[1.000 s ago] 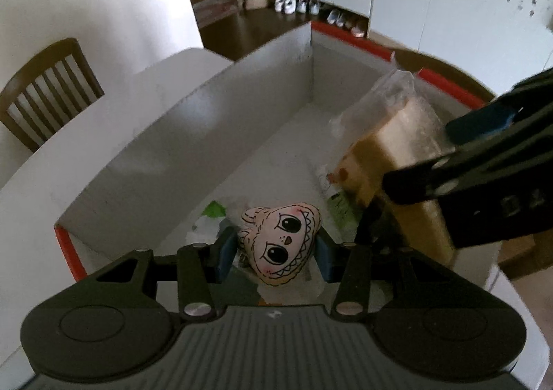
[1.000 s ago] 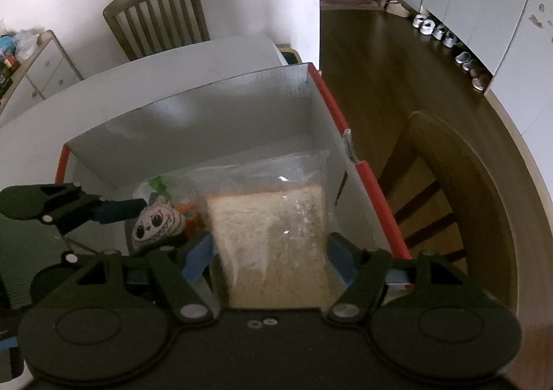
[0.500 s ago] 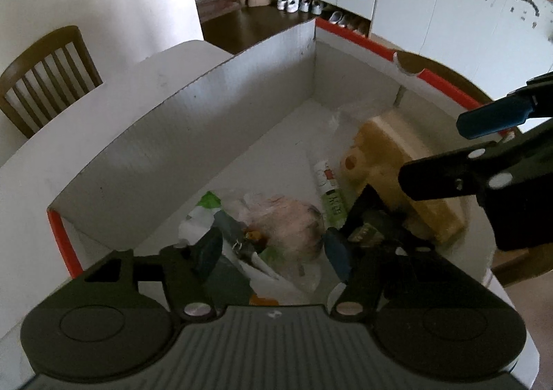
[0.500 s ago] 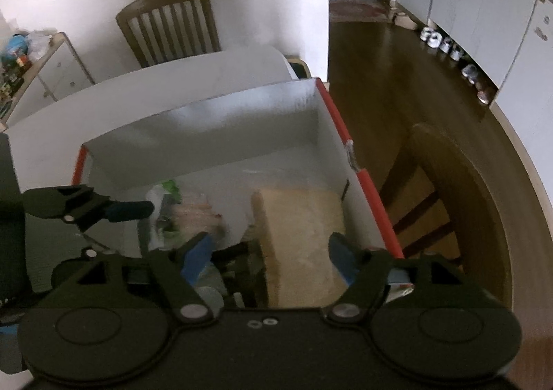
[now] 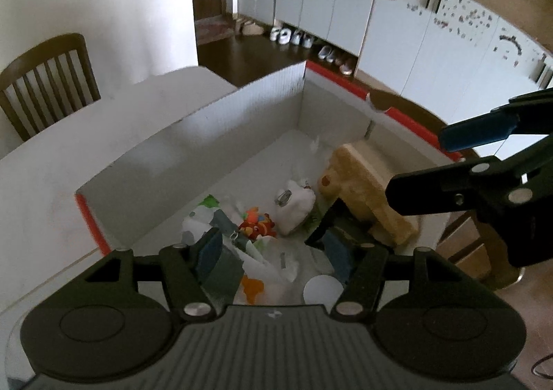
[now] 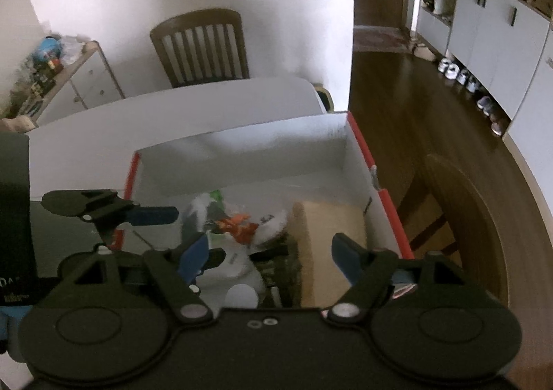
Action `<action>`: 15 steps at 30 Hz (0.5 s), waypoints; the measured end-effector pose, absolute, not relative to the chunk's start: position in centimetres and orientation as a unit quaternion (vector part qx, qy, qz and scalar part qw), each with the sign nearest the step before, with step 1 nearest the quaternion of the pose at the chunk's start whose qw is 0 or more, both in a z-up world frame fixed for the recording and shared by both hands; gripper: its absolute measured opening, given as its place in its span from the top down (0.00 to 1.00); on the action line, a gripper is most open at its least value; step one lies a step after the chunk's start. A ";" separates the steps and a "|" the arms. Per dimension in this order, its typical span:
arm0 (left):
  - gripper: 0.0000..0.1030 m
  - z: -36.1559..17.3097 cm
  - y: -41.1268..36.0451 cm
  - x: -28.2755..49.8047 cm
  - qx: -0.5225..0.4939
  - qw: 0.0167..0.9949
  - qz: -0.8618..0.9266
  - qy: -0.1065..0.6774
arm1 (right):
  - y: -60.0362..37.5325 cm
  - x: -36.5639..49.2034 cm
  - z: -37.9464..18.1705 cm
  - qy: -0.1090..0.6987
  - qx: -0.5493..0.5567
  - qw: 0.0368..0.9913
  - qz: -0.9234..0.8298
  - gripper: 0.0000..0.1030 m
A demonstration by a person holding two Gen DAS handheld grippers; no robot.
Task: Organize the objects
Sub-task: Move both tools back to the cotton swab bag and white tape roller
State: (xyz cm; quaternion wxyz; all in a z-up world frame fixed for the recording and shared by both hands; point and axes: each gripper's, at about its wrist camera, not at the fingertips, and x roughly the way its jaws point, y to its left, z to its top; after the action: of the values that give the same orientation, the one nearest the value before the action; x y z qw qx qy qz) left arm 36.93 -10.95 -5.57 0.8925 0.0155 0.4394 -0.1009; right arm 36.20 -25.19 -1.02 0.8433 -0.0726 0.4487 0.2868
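Note:
A white cardboard box (image 5: 242, 120) with red rims stands on the white table. Inside it lie a bagged loaf of bread (image 5: 366, 186) at the right, a white plush keychain (image 5: 297, 206), a small red-orange toy (image 5: 255, 225) and several wrappers. My left gripper (image 5: 273, 248) is open and empty above the box's near end. My right gripper (image 6: 269, 248) is open and empty above the bread (image 6: 331, 238); it also shows in the left wrist view (image 5: 484, 161). The left gripper also shows in the right wrist view (image 6: 131, 213).
A wooden chair (image 6: 204, 47) stands behind the table (image 6: 172, 113), another (image 6: 459, 217) right of the box (image 6: 276, 141). A dark carton (image 6: 13, 217) stands at the left. White cabinets (image 5: 397, 20) and shoes (image 5: 293, 37) line the far wall.
Both grippers let go and rose: the left one dropped the plush keychain into the box, the right one dropped the bagged bread. Both jaws are now open and empty.

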 end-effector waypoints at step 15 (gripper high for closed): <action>0.37 -2.4 -6.5 31.4 -0.015 0.914 -0.096 0.395 | -23.9 31.6 1.5 0.414 -0.071 0.852 0.312 0.18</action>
State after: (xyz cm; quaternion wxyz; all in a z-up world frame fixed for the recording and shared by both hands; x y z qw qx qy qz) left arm 31.38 -6.47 -2.39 0.9136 -0.0152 0.3948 -0.0957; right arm 31.60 -23.90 1.47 0.8523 -0.0715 0.4141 0.3115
